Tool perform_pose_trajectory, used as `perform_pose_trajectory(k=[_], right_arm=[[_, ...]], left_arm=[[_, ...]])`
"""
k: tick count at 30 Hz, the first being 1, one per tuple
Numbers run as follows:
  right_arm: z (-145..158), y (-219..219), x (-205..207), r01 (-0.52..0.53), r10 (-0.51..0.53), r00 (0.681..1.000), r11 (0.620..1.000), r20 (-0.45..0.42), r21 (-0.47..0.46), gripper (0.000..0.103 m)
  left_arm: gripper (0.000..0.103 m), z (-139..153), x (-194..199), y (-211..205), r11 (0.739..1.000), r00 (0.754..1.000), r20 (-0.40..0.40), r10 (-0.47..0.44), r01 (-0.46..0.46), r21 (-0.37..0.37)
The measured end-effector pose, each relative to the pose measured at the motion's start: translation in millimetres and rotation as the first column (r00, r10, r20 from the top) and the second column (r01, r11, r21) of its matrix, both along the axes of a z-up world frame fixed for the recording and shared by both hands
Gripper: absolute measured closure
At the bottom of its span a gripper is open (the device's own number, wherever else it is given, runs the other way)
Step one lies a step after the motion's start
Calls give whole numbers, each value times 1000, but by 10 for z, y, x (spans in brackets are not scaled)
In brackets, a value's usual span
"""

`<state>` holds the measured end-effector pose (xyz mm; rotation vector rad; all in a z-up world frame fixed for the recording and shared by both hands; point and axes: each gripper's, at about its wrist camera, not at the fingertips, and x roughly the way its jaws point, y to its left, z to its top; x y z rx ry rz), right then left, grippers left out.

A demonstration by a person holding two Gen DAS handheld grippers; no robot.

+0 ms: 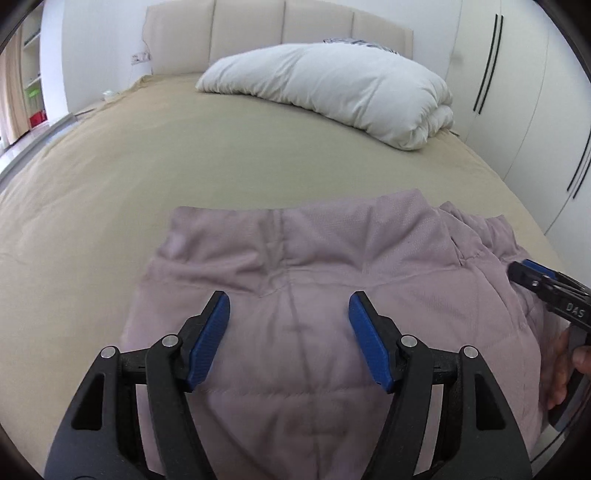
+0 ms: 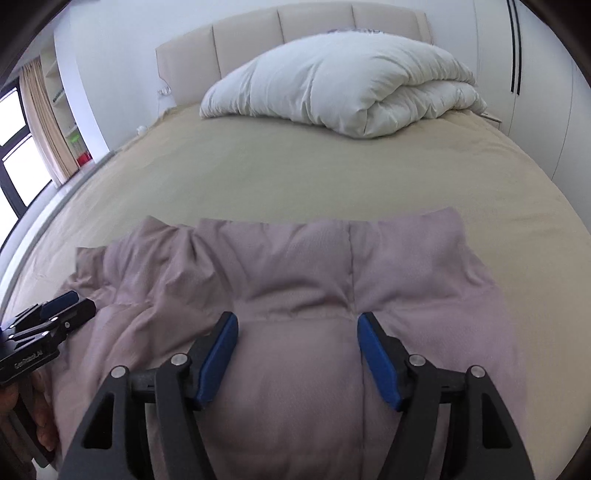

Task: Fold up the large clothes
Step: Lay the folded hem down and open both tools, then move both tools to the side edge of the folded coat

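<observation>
A puffy mauve quilted garment (image 1: pixel 332 280) lies spread on the near part of the bed's tan sheet (image 1: pixel 147 155), its rumpled far edge toward a folded white duvet (image 1: pixel 332 85) at the padded beige headboard (image 2: pixel 295 33). The left gripper (image 1: pixel 289 306) hovers over the garment's middle with its blue-padded jaws wide and holding nothing. The right gripper (image 2: pixel 297 326) is beside it, jaws equally wide and empty above the fabric.

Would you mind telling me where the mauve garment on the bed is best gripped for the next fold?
Probably the mauve garment at its far hem corners, approached from above: that edge lies flat and free on the bed sheet, and both hand-held grippers are open.
</observation>
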<state>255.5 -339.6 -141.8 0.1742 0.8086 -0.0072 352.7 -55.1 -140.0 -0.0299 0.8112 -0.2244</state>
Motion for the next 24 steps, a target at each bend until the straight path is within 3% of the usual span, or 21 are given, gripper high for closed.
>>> perform_pose_trajectory(k=[3,5,8,13,16,17,20,22,24], right_arm=[[36,-141,-357,58,-57,998,998,37,-23,23],[-173,-228,-366,50,-51,998,999,-28,-20,18],[-303,-223,-358,23,-21,1000,997,20,-69,10],[-407,-237,-291,39,-37,998,997,41,-64,8],[-276,-228,-303,46,-46,999,996,0,-75,10],[-172,-197,-356,53,-53,999,996,-3,-70,19],[110,-7,-591,19,-19,998,1000,57,-5,23],[225,254,-675,-31,33,995,999,98,-21,21],[214,559,-624,-107,114,990,991,82,-85,16]], left_arm=[[36,-129,-45,157,999,999,-40,35,-35,8],[34,-264,0,120,1000,998,-57,9,-8,19],[32,-331,81,91,1000,999,-54,8,-7,6],[32,-353,144,141,999,997,-73,0,-3,-38],[32,-139,-72,229,1000,999,-40,7,-7,-13],[32,-79,-177,269,1000,1000,-23,16,-16,-19],[32,39,-458,310,999,999,30,21,-20,-33],[31,-84,-443,239,1000,1000,-7,-2,2,12],[24,-228,-403,292,1000,1000,-30,-1,1,-15]])
